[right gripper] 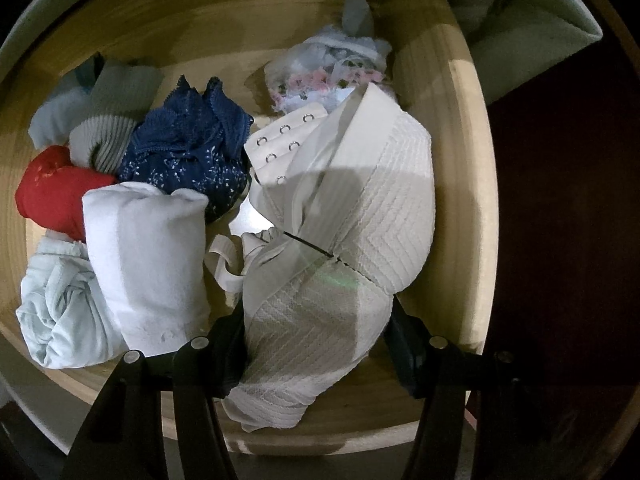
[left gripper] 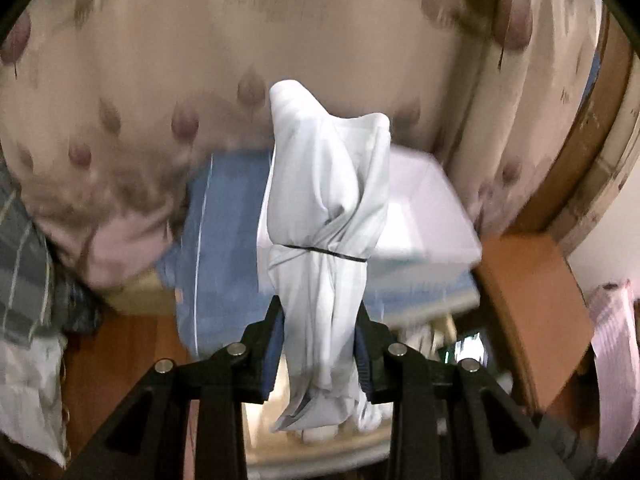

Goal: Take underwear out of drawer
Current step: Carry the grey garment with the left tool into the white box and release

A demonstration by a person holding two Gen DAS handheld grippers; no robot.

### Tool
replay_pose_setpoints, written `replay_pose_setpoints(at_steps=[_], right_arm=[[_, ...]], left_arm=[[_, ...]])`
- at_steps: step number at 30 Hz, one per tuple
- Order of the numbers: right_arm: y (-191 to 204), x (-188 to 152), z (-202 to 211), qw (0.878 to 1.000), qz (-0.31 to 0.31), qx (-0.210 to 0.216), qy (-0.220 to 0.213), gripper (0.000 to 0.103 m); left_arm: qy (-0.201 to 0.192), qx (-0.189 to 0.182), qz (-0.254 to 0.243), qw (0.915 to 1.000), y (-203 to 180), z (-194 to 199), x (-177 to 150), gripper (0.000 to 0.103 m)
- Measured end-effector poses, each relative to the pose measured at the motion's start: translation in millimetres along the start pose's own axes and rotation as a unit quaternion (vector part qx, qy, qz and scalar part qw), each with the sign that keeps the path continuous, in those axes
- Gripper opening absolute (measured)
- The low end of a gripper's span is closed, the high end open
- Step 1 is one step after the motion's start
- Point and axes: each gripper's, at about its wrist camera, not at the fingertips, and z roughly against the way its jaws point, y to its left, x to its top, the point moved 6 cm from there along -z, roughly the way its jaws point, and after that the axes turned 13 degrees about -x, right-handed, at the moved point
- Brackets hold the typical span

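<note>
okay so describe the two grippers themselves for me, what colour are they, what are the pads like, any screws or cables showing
Both are matte black angular frames. The left gripper has blue pads inside its fingers and four round silver bolt heads across its linkage. The right gripper has the same black build with silver bolt heads; its pads look dark and ribbed. No cables, markings, hands or sleeves are in view.

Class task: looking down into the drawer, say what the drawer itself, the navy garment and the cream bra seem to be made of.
Drawer: pale unfinished-looking wood, faint grain, matte.
Navy garment: thin fabric with lace, judging by the scalloped openwork edge and small white print.
Cream bra: ribbed chevron-textured knit, probably synthetic; metal eyelets.
</note>
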Motion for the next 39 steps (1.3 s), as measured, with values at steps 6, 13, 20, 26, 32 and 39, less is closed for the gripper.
replay_pose_setpoints(at_steps=[6, 13, 20, 26, 32, 39], right_arm=[[-1.9, 5.5, 0.1, 1.0, 0.002, -0.002, 0.0, 0.056], [-3.1, 5.4, 5.4, 1.0, -0.001, 0.009, 0.001, 0.056], [-7.6, 5.8, 6.6, 1.0, -0.002, 0.014, 0.0, 0.057], [-9.1, 5.1, 6.9, 1.0, -0.002, 0.013, -0.001, 0.057], [-9.7, 5.1, 7.6, 1.0, -0.003, 0.014, -0.002, 0.057], [-9.1, 6.2, 7.4, 1.0, -0.005, 0.017, -0.003, 0.058]], left_arm=[[-0.011, 0.026, -0.042, 0.9987, -7.4, -35.2, 65.3, 0.032], [0.031, 0.043, -0.029, 0.9982, 11.3, -95.4, 104.1, 0.032], [0.067, 0.056, 0.009, 0.9961, 43.2, -147.5, 97.1, 0.033], [0.081, 0.061, 0.026, 0.9945, 58.7, -174.2, 85.8, 0.033], [0.108, 0.092, 0.055, 0.9884, 75.9, -188.4, 67.3, 0.033], [0.112, 0.11, 0.071, 0.9851, 74.2, -184.3, 60.4, 0.033]])
